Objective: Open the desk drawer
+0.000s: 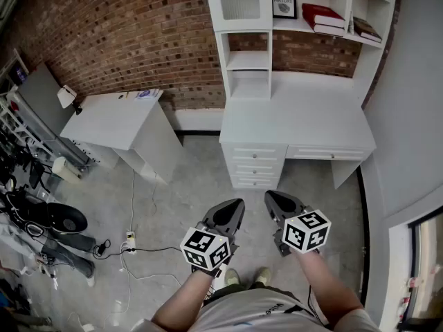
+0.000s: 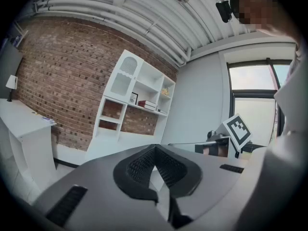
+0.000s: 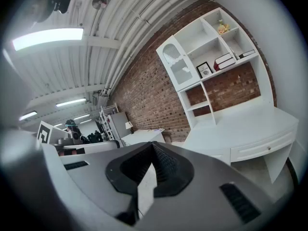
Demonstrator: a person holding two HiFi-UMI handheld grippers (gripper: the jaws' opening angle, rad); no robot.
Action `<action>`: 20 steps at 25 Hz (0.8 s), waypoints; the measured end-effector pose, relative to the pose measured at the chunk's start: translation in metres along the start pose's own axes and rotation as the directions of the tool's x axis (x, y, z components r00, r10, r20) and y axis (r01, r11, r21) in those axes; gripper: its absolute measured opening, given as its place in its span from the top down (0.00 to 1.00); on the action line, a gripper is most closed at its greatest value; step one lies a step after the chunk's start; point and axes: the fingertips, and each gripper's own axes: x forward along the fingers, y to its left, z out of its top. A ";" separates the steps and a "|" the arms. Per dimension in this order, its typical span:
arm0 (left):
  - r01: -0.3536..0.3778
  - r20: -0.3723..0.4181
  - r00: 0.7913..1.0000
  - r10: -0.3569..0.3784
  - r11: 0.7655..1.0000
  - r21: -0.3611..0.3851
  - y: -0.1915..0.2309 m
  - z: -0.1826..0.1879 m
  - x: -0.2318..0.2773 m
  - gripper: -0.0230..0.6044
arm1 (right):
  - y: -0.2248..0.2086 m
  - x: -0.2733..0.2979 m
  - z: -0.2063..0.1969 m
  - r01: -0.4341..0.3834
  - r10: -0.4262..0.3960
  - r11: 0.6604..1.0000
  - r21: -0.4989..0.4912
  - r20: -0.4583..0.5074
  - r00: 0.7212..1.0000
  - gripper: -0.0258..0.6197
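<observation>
Floor: grey concrete floor (image 1: 187, 199) is spreading under everything, with a white power strip (image 1: 129, 241) and thin cables (image 1: 149, 251) lying on it at the left.
Walls: a red brick wall (image 1: 138, 33) is running behind the furniture, and a plain pale wall is closing off the right side.
Desk: the white desk (image 1: 297, 120) is standing against the brick with its top bare, and a white hutch (image 1: 249, 61) is rising from its back edge.
Drawers: the wide drawer (image 1: 325, 153) is sitting shut under the right part of the desktop. The small drawers (image 1: 255, 166) are stacked at the left, also shut. All are well apart from both grippers.
Shelves: red books (image 1: 323, 16) and a framed print (image 1: 284, 3) are resting in the hutch.
Side table: a second white table (image 1: 114, 120) is standing to the left of the desk.
Left gripper: the left gripper (image 1: 234, 209) (image 2: 154, 150) is hovering over the floor and pointing toward the desk. Its jaws are pressed together with nothing between them.
Right gripper: the right gripper (image 1: 277, 203) (image 3: 153, 146) is hovering just beside it, likewise clenched and empty.
Hard to make out: dark clutter (image 1: 34, 220) at the left edge is running out of frame and cannot be named. The hutch's top is getting cut off, and the print's wording is too small to read.
</observation>
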 end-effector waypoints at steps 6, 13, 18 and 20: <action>-0.012 0.002 1.000 0.012 1.000 -0.008 -0.011 -0.005 0.013 0.95 | -0.012 -0.008 0.000 -0.016 0.016 1.000 -0.004 -0.005 1.000 0.93; -0.027 -0.010 1.000 0.027 1.000 -0.008 -0.013 -0.018 0.027 0.95 | -0.030 -0.006 -0.012 -0.055 0.055 0.996 0.065 -0.010 0.998 0.93; -0.026 -0.028 0.999 0.025 1.000 -0.018 0.003 -0.035 0.038 0.95 | -0.042 0.008 -0.026 -0.047 0.049 0.992 0.117 -0.018 0.999 0.93; -0.026 -0.032 0.999 0.025 0.999 -0.019 0.013 -0.039 0.043 0.95 | -0.048 0.020 -0.031 -0.036 0.040 0.990 0.134 -0.029 0.999 0.93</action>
